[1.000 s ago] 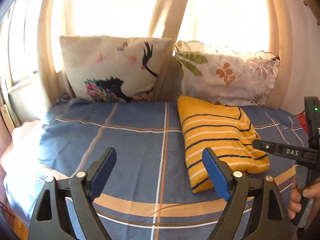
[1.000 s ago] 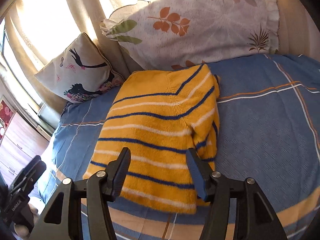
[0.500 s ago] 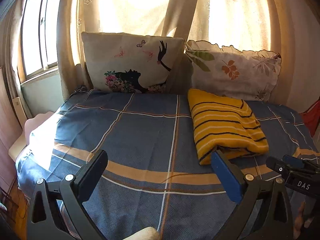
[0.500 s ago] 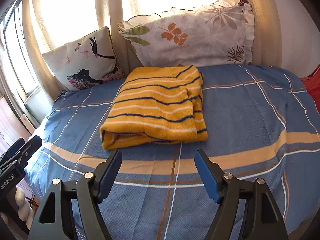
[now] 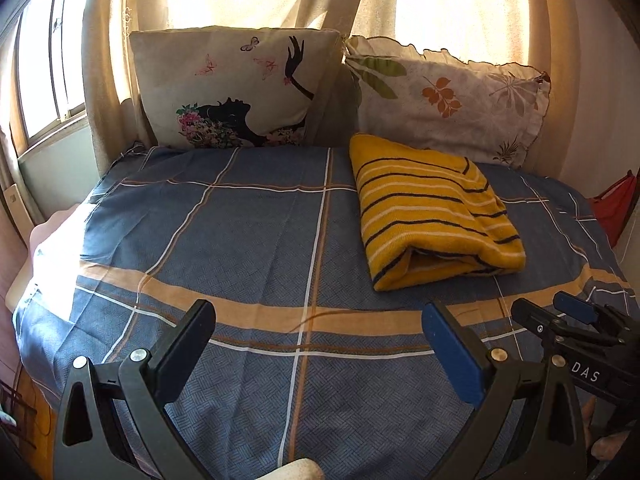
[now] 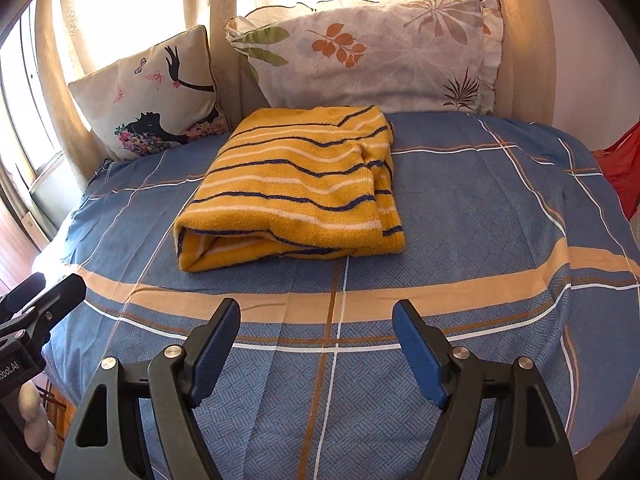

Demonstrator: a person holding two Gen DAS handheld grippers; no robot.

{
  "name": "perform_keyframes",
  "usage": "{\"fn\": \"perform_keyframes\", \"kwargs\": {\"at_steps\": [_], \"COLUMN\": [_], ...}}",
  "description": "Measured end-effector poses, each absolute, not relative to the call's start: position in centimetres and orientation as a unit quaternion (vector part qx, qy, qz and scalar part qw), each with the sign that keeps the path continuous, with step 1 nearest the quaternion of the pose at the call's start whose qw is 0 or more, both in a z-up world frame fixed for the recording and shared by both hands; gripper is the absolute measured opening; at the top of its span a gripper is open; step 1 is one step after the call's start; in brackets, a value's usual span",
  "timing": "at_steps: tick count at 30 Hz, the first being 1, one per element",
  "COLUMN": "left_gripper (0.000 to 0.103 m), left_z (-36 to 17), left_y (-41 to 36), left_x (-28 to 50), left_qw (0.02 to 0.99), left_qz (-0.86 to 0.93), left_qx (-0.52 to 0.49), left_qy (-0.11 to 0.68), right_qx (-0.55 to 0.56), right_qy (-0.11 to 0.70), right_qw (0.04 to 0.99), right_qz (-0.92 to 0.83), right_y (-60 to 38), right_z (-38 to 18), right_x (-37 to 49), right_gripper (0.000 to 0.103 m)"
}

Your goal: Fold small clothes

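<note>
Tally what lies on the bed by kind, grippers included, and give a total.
Sweaters: 1, the folded striped sweater.
Pillows: 2, the lady pillow and the leaf pillow.
Grippers: 2, the left gripper and the right gripper, both open above the bedsheet, holding nothing.
Total: 5.

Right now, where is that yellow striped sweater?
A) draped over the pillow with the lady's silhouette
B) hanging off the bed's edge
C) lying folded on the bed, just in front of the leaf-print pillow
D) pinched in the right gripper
C: the yellow striped sweater lies folded on the blue bedsheet, its far edge by the leaf-print pillow; both the right gripper and the left gripper are open and empty.
</note>
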State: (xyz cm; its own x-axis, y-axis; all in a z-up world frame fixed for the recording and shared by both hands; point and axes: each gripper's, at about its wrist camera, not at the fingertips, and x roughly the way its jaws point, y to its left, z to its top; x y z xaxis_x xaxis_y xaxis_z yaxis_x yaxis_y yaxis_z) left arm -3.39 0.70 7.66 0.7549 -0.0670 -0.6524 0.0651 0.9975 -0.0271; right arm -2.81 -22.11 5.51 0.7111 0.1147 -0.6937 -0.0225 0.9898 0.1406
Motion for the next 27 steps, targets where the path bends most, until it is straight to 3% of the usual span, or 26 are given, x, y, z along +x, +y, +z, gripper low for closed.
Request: {"fn": "perform_keyframes", "kwargs": {"at_steps": [27], "left_gripper": [0.103], "left_z": [5.9], "left_y": [0.9], "left_x": [-2.5], "left_qw": [0.920], "left_qz": [-0.050], "left_qx": [-0.022], "left_qy": [0.387], "right_qx": [0.008], "right_qy": [0.386], "right_qw": [0.922], "right_qz": [0.033], "right_y": [-19.9], "right_z": [4.9], "right_x": [-2.6], "right_gripper": [0.084]}}
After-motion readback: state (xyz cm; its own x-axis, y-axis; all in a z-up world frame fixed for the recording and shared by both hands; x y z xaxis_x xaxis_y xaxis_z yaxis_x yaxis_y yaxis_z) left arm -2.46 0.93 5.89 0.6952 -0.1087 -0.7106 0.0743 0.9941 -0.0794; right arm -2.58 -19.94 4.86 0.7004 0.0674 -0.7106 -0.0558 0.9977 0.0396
